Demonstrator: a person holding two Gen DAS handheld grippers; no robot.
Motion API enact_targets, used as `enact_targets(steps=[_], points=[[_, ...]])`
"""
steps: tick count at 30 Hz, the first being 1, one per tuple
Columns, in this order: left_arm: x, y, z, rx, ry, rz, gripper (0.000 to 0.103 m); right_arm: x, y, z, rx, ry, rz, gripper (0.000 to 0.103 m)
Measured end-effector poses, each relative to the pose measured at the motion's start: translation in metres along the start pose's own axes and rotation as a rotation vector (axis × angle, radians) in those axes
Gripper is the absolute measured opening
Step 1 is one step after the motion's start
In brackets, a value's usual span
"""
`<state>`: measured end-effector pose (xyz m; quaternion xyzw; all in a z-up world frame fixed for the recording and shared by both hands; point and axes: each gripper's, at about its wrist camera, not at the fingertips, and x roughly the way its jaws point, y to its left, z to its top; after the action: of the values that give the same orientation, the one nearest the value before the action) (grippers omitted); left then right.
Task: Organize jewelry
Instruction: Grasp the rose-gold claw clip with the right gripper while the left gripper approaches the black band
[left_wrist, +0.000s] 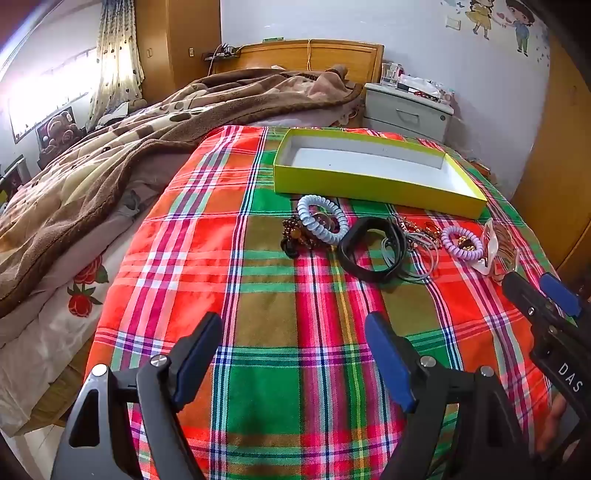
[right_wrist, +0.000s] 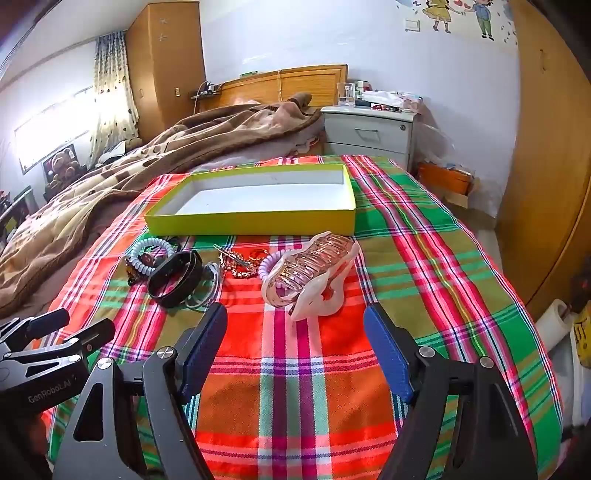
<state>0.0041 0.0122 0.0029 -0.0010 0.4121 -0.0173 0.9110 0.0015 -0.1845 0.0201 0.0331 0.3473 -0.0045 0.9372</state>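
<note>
An empty yellow-green box (left_wrist: 369, 188) (right_wrist: 251, 223) with a white inside lies on the plaid cloth. In front of it lies a row of jewelry: a pale blue coil band (left_wrist: 322, 218) (right_wrist: 149, 254), a black wristband (left_wrist: 369, 249) (right_wrist: 175, 275), a gold chain (right_wrist: 240, 264), a purple coil band (left_wrist: 461, 242) (right_wrist: 266, 266) and a pink hair claw (left_wrist: 496, 247) (right_wrist: 314, 275). My left gripper (left_wrist: 295, 354) is open and empty, short of the black wristband. My right gripper (right_wrist: 295, 350) is open and empty, just short of the hair claw.
The plaid cloth (left_wrist: 266, 295) (right_wrist: 424, 258) covers the bed's foot. A brown blanket (left_wrist: 110, 155) is heaped to the left. A grey nightstand (right_wrist: 369, 133) stands behind the box. A wooden wardrobe (right_wrist: 554, 166) is at the right.
</note>
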Motion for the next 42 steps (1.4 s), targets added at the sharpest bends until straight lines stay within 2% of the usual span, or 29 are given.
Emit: enact_targets(steps=[25, 31, 33, 39, 42], points=[[-0.001, 0.003, 0.002, 0.004, 0.006, -0.004, 0.081, 0.000, -0.001, -0.001, 0.008, -0.001, -0.006, 0.076], [-0.002, 0.003, 0.004, 0.008, 0.006, -0.008, 0.081, -0.001, -0.003, 0.003, 0.023, -0.011, 0.021, 0.076], [-0.002, 0.004, 0.006, 0.002, 0.006, -0.024, 0.081, -0.002, -0.005, 0.007, 0.037, -0.024, 0.040, 0.076], [-0.004, 0.007, 0.017, -0.005, -0.008, -0.144, 0.081, 0.004, -0.013, 0.021, 0.079, -0.016, 0.059, 0.076], [-0.001, 0.007, 0.025, -0.008, -0.008, -0.150, 0.081, 0.015, -0.015, 0.025, 0.108, 0.021, 0.051, 0.076]])
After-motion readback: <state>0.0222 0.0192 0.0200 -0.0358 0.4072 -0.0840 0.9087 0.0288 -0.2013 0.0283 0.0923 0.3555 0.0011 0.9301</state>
